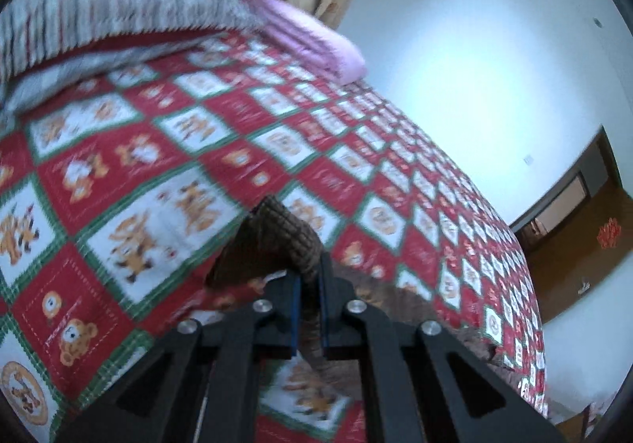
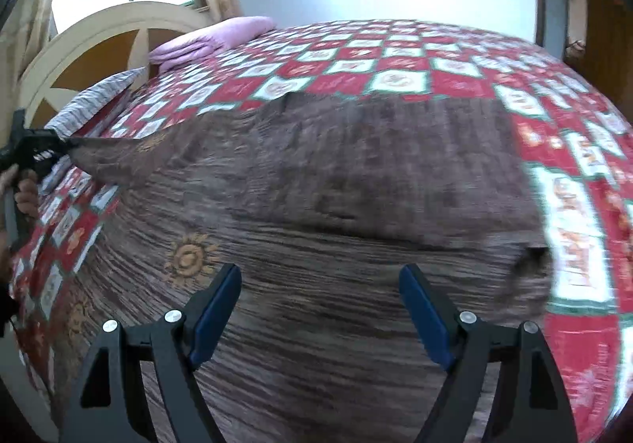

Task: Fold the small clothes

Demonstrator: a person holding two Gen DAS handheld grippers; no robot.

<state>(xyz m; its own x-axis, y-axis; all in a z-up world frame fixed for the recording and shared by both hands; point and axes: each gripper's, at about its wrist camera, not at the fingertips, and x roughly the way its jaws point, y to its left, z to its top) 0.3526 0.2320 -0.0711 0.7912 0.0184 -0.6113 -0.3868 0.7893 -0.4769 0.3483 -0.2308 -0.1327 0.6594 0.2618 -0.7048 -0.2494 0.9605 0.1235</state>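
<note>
A brown ribbed garment [image 2: 316,174] with orange sun prints lies spread on the red, white and green quilt [image 2: 395,59]. My left gripper [image 1: 310,273] is shut on a corner of the brown garment [image 1: 277,233] and lifts it off the quilt [image 1: 158,150]. In the right wrist view the left gripper [image 2: 59,146] shows at the far left, pulling that corner up and out. My right gripper [image 2: 320,284] is open and empty, its blue pads [image 2: 213,308] wide apart just above the near part of the garment.
A folded pink blanket [image 2: 209,37] and a grey striped pillow [image 2: 95,99] lie at the head of the bed by the cream headboard [image 2: 99,27]. White wall and a window stand behind. A wooden door [image 1: 569,213] is at the right.
</note>
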